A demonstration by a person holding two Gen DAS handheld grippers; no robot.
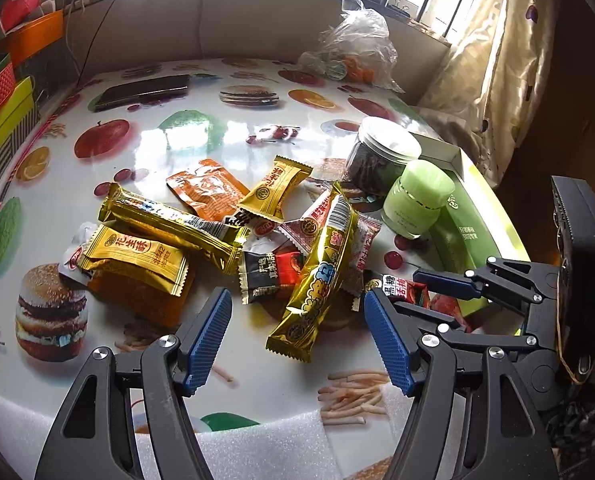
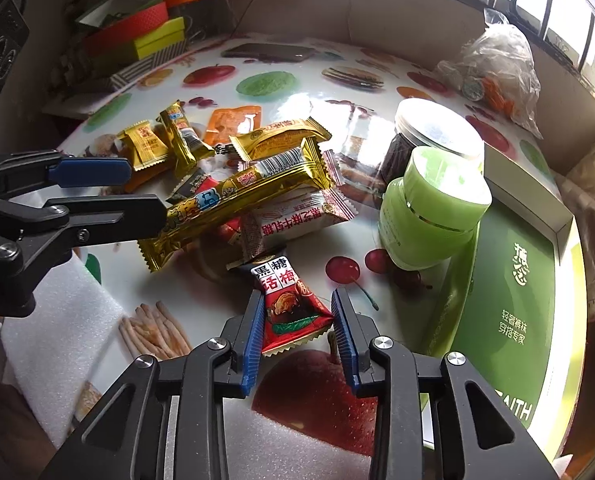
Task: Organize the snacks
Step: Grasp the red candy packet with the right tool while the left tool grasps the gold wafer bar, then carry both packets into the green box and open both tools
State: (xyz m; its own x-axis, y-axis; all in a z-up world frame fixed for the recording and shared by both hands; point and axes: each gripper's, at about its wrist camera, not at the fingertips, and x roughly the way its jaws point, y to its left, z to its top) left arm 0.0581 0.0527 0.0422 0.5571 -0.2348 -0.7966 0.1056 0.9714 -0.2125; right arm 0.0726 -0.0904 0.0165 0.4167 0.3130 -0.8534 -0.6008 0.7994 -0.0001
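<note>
Several snack packets lie in a heap on the fruit-print table. A long gold bar lies across a white and red packet. My left gripper is open, its jaws on either side of the gold bar's near end, not gripping it. It also shows in the right wrist view. My right gripper has its jaws around a small red and black plum candy packet, the blue pads close to or touching its sides. More gold packets lie on the left.
A green jar and a clear dark-filled jar stand by a green box on the right. A phone and a plastic bag lie at the back. Coloured boxes stack far left. White foam lines the near edge.
</note>
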